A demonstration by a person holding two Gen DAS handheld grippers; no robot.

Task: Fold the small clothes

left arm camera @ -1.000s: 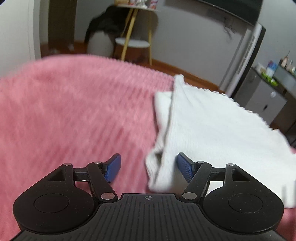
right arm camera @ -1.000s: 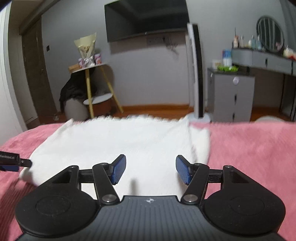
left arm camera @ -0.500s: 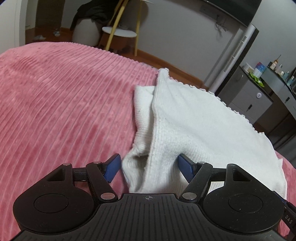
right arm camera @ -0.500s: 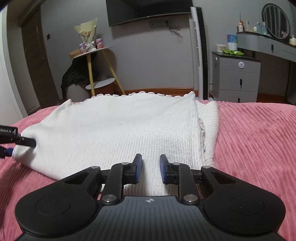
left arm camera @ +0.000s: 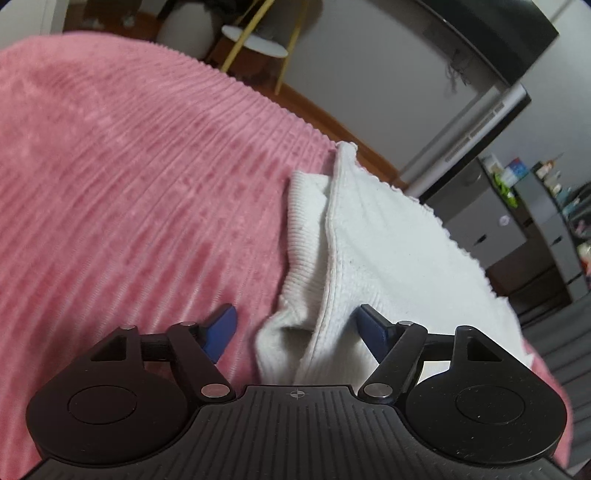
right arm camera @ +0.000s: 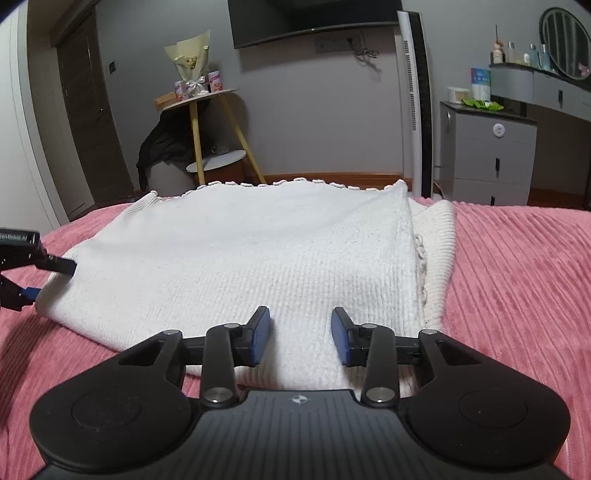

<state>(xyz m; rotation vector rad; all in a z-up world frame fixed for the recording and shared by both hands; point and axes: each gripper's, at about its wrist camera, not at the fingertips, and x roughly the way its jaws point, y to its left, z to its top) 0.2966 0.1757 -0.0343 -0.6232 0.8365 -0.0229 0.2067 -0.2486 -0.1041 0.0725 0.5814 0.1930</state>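
Observation:
A white knit sweater [right arm camera: 258, 254] lies folded on the pink ribbed bedspread [right arm camera: 517, 280]; it also shows in the left wrist view [left arm camera: 388, 258]. My left gripper [left arm camera: 299, 328] is open, its blue fingers straddling the sweater's near left corner, where a ribbed sleeve [left arm camera: 306, 236] sticks out from under the body. It shows at the left edge of the right wrist view [right arm camera: 37, 273]. My right gripper [right arm camera: 301, 339] is open over the sweater's near edge, a ribbed sleeve [right arm camera: 439, 251] to its right.
The pink bedspread [left arm camera: 129, 184] spreads wide to the left. Beyond the bed stand a yellow-legged side table [right arm camera: 207, 110] with a bouquet, a tall white tower fan [right arm camera: 415, 99], a grey drawer cabinet [right arm camera: 487, 158] and a wall television [right arm camera: 314, 18].
My right gripper closed to a narrow gap half a second ago and has opened again over the sweater's near edge. My left gripper stayed open and moved closer to the sweater's left corner.

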